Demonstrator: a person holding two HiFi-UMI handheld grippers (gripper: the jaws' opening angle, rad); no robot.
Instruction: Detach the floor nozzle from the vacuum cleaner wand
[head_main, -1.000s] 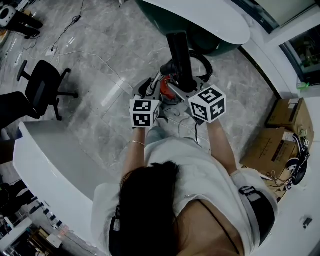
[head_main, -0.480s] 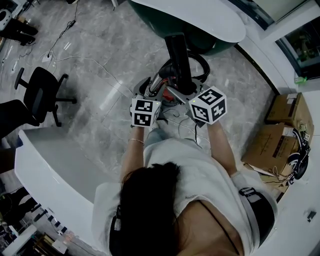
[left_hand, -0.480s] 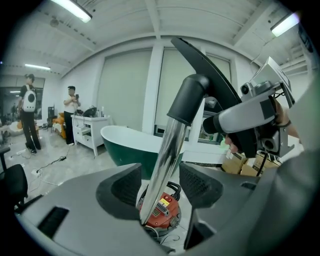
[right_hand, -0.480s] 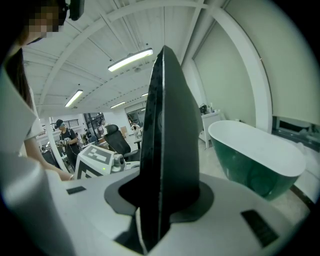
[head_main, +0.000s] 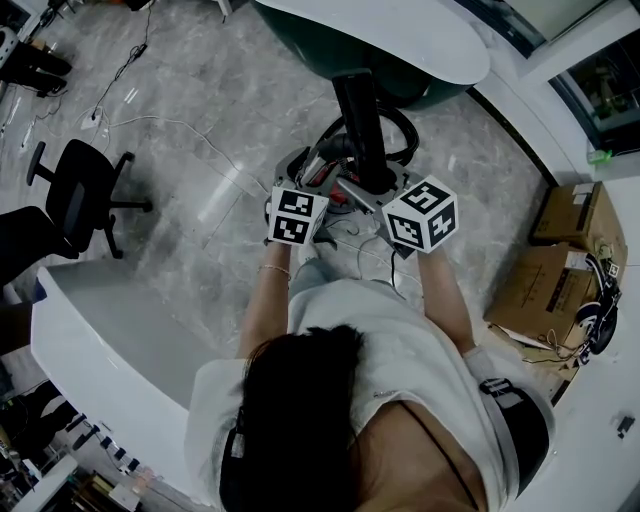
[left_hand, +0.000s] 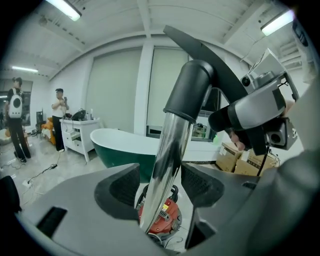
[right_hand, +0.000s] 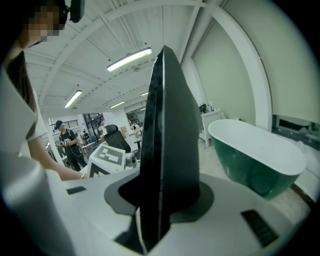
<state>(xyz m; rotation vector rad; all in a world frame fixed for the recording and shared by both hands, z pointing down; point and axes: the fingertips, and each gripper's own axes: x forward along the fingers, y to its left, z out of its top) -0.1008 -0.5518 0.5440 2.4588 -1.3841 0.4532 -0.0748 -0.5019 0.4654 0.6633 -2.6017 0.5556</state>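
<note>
So far, the left gripper (left_hand: 160, 185) has just been opening: its jaws stand wide around the wand (left_hand: 169, 150), not pressing. The right gripper (right_hand: 160, 196) clamps the nozzle (right_hand: 167, 125), which seems still joined to the wand; pulling them apart remains.

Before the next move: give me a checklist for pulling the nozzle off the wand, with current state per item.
1. Hold on the flat black plastic floor nozzle: ok, right gripper is shut on it.
2. Hold on the shiny chrome wand tube: not ok. The left gripper has just been opening its fingers, and the tube stands between them ungripped.
3. Joint parted: not ok, black cuff still sits over the tube's end.
4. Release catch pressed: cannot tell.
5. Clearance from the red canister vacuum body: ok, it sits on the floor below both grippers.
</note>
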